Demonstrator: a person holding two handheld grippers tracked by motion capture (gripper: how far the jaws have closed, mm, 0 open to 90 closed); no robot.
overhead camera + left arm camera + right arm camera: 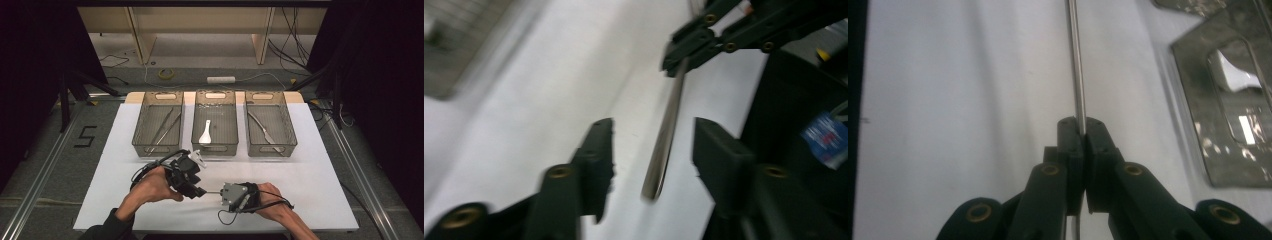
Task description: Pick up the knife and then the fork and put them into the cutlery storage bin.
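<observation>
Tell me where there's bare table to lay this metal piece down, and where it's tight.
Free: the right table stretch from the right gripper to the right edge, below the right bin; also the left strip beside the left bin. Crowded: the middle front, where the left gripper stands open around the metal rod that the right one clamps.

Thin shiny metal rod (pixel 1077 65), straight, raised above the white table, one end pinched, other end free

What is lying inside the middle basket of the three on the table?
The middle basket holds one white spoon, lying on its mesh floor, bowl toward the near side. Its walls are see-through, so little is hidden; the floor near the far wall is too small and dim to check.
</observation>
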